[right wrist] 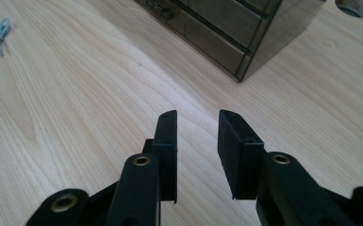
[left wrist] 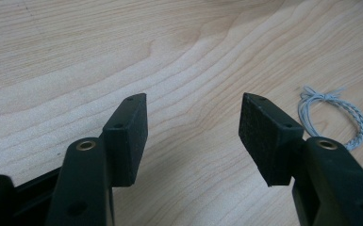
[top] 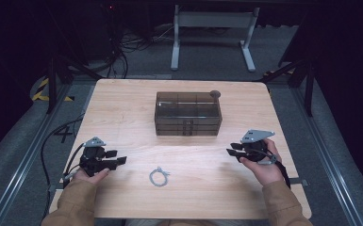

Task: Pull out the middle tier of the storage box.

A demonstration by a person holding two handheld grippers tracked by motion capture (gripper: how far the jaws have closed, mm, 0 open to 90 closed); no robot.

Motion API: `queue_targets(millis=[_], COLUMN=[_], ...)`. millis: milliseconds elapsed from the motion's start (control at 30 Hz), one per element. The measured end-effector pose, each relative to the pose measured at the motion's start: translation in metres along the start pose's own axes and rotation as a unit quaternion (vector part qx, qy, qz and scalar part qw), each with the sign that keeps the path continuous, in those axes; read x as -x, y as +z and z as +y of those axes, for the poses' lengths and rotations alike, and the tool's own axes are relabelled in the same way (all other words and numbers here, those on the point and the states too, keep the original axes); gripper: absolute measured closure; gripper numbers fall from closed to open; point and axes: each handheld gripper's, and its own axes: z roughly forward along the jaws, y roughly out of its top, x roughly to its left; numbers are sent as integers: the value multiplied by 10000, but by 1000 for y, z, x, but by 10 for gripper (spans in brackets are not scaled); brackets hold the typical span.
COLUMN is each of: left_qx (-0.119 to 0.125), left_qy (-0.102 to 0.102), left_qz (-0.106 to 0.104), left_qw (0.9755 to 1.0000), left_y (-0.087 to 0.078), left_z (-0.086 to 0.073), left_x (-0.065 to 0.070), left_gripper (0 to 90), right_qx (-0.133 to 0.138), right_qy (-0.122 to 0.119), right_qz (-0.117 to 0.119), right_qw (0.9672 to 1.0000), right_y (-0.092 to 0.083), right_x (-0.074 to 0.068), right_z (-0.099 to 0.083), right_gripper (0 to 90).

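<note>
The dark drawer box (top: 188, 114) sits at the middle of your wooden table (top: 122, 108), a small round hole (top: 215, 94) by its far right corner. The looped cord (top: 159, 177) lies well in front of the box, towards you, on bare wood with nothing around it. Your left gripper (top: 119, 157) hovers front-left of the box (just left of the cord), jaws wide and empty. Your right gripper (top: 231, 152), front-right of the box, has its jaws narrowly apart, gripping nothing.
</note>
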Motion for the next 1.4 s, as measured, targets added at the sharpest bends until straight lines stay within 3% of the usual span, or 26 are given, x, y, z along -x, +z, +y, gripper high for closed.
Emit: queue_targets(millis=[500, 1033, 1133, 1200, 1267, 1300, 1400], left_qx=[-18, -19, -22, -16, -15, -15, -14], left_qy=[-4, -9, -12, -29, -29, -35, -32], left_qz=[1, -17, -10, -24, -27, -29, -21], left_qw=[10000, 10000, 10000, 10000, 10000, 10000, 10000], left_y=[0, 1, 1, 1, 1, 1, 1], left_z=[0, 0, 0, 0, 0, 0, 0], left_x=[0, -1, -1, -1, -1, -1, -1], left_gripper=[437, 436, 436, 436, 436, 436, 436], right_qx=[-64, -47, 0, 140, 146, 239, 246], right_qy=[-451, -720, -693, -498, -487, -370, -457], right_qz=[67, 327, 367, 516, 503, 351, 406], right_qw=[9989, 9969, 9969, 9973, 9974, 9984, 9978], right_y=[8, 23, 25, 28, 29, 31, 33], right_x=[-20, -38, -40, -42, -42, -43, -45], right_z=[21, 45, 48, 52, 53, 54, 57], right_gripper=[687, 673, 663, 650, 648, 642, 645])
